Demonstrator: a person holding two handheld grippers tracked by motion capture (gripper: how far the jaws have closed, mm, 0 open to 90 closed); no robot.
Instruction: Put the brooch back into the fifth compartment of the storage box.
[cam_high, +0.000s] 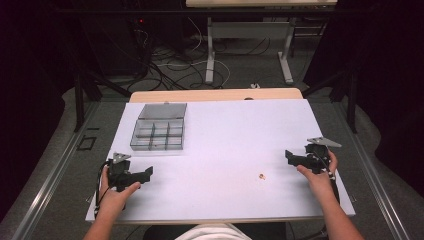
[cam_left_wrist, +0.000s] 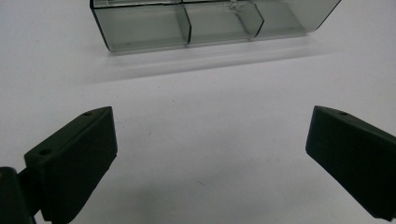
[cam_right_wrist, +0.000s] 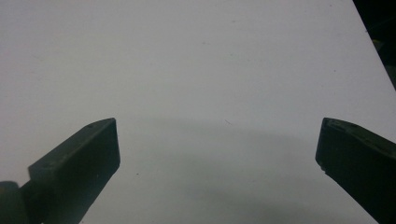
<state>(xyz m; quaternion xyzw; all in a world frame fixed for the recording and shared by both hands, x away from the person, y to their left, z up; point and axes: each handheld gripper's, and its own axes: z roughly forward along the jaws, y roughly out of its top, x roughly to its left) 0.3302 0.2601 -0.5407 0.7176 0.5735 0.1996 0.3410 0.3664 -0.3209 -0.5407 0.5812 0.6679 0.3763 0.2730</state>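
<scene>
A clear grey compartment box (cam_high: 158, 134) with its lid folded back stands at the table's left rear; its front wall (cam_left_wrist: 187, 28) fills the top of the left gripper view. A tiny orange-brown object (cam_high: 261, 175) lies on the white tabletop, right of centre. My left gripper (cam_high: 148, 173) rests near the front left edge, open, with nothing between its jaws; it (cam_left_wrist: 210, 149) points toward the box. My right gripper (cam_high: 289, 156) sits at the right side, open and empty (cam_right_wrist: 219, 154), up and to the right of the small object.
The white tabletop (cam_high: 225, 150) spans most of the high view, with a wooden edge at the rear. Beyond it are cables on the floor and another table's legs (cam_high: 210, 55). Dark curtains flank both sides.
</scene>
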